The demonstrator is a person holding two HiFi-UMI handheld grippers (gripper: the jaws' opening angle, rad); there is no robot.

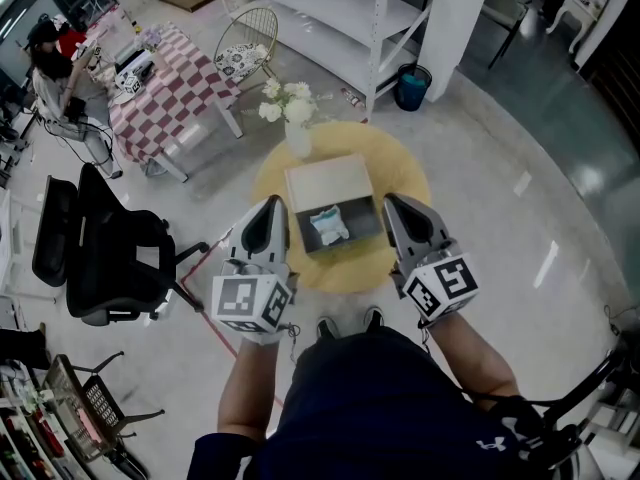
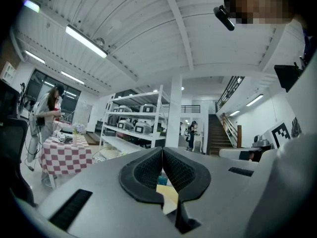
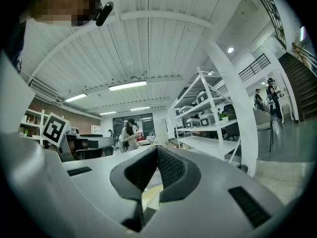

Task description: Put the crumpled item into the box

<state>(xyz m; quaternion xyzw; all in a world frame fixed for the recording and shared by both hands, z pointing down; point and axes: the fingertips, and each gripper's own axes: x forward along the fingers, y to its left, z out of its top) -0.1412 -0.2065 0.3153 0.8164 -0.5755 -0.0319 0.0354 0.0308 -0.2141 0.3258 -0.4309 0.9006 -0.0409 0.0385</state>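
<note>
The crumpled item (image 1: 329, 225), pale with a bluish tint, lies inside the open box (image 1: 362, 220), on its dark floor and towards the left half. From this height I cannot tell whether it is paper or a thin wrapper. The box sits near the middle of the round yellow bench (image 1: 400, 168). A cream panel that looks like its lid (image 1: 328, 180) lies flat on the far side, and a vase of white flowers (image 1: 296, 134) stands just beyond that.

The left gripper (image 1: 271, 202) is held above the near left edge of the bench and the right gripper (image 1: 394, 201) above the near right edge, with the box between them. Neither touches the box or the item. In the left gripper view the left gripper (image 2: 162, 150) has its ribbed pads pressed together with nothing caught between them. The right gripper (image 3: 155, 148) in its own view is likewise pressed together at the tips and carries nothing. Both views look out across the room at shelving and ceiling, not down into the box, so the grippers are raised and roughly level.

Judged from how things lie, the placing step is done, because the item rests fully within the box walls and no gripper holds it. Little seems left to do beyond keeping both grippers clear. If the box is to be closed, a gripper would have to spread, come down on the far edge of the cream panel and swing it over without knocking the vase just behind.
</note>
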